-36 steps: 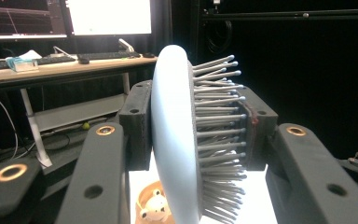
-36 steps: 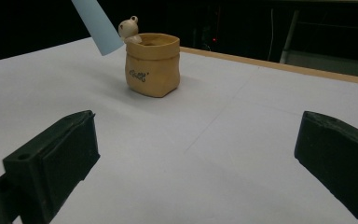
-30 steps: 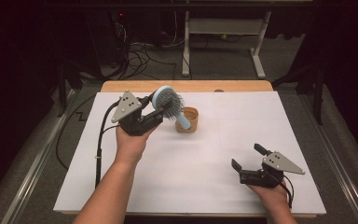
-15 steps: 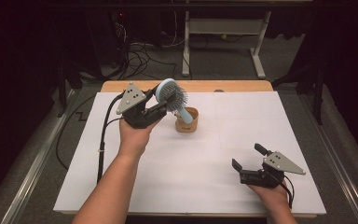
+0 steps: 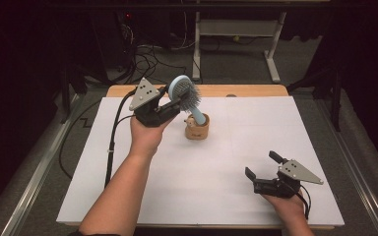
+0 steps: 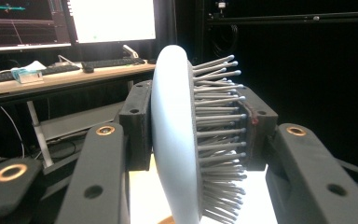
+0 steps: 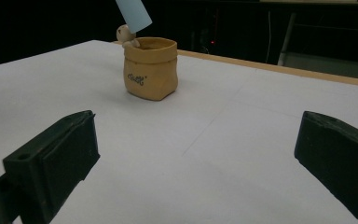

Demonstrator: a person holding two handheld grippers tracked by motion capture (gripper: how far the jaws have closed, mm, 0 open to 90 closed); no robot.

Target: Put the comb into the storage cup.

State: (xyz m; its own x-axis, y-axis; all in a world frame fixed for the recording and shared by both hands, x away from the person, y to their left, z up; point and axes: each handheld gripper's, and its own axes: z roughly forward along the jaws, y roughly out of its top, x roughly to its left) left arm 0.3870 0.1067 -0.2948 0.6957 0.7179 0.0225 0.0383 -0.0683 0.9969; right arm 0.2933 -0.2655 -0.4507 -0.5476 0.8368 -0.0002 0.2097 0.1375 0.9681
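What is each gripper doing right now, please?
Left gripper: shut on the hairbrush by its head, handle end in the pot.
Right gripper: open, holding nothing.

Hairbrush (image 5: 186,94) above the small pot (image 5: 197,129), pot on the table (image 5: 256,142), mid-left, toward the far edge.

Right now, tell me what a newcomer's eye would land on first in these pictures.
The pale blue hairbrush stands out first, clamped by its head in the left gripper at the far left of the white table, its handle slanting down into a small tan pot. Next comes the right gripper, resting open and empty near the table's front right corner.
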